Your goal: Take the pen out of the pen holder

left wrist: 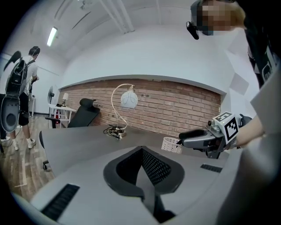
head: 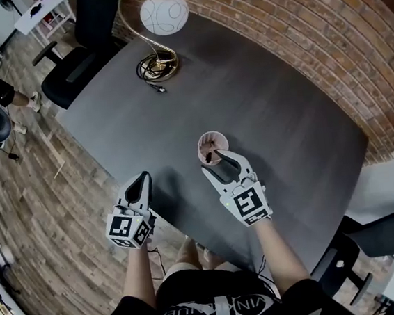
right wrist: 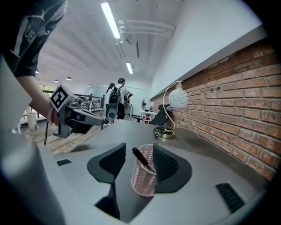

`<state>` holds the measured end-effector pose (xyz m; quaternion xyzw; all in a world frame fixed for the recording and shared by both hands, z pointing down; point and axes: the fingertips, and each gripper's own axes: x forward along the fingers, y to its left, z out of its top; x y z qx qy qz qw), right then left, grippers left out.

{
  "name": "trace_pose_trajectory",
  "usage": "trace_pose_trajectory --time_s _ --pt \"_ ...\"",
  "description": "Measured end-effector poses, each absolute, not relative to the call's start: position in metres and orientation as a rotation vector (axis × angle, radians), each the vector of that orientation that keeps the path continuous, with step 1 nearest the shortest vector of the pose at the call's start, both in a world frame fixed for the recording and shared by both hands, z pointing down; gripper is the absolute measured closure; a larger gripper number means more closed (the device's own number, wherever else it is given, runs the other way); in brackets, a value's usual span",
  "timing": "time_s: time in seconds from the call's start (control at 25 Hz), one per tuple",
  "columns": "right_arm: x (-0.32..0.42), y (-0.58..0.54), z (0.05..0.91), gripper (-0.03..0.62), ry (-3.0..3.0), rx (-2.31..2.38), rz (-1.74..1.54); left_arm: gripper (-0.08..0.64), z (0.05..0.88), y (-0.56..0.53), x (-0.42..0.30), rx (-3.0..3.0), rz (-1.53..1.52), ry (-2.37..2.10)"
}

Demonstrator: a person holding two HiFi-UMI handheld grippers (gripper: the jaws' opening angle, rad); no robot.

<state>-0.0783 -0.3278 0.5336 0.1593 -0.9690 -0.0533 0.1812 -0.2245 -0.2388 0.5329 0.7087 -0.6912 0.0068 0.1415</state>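
A pink mesh pen holder (head: 212,143) stands on the dark table (head: 275,103), near its front edge. A dark pen (head: 213,156) leans inside it, its top tipped toward me. My right gripper (head: 214,160) is open, and its jaws stand either side of the holder's near side (right wrist: 144,178), with the pen (right wrist: 142,158) between them and untouched. My left gripper (head: 142,178) hovers at the table's front left edge, shut and empty, well left of the holder (left wrist: 171,145). The left gripper view shows its jaws (left wrist: 141,151) meeting.
A gold arc lamp with a white globe (head: 164,13) and a coiled cable (head: 156,68) stands at the table's far end. A brick wall (head: 325,42) runs along the right. Black office chairs (head: 75,68) sit at the far left, another (head: 374,239) at the near right.
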Motion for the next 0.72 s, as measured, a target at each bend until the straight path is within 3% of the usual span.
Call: trace_pose_trajectory --time_s 0.56,0.72 --pt "-0.086 -0.333 0.544 0.515 -2.63 0.459 -0.324 0.545 0.546 -0.243 -0.233 2.021 0.005 -1.983" --pt "-0.086 -0.334 0.543 0.515 -2.648 0.466 -0.295 0.545 0.547 -0.242 -0.234 2.014 0.001 -1.986"
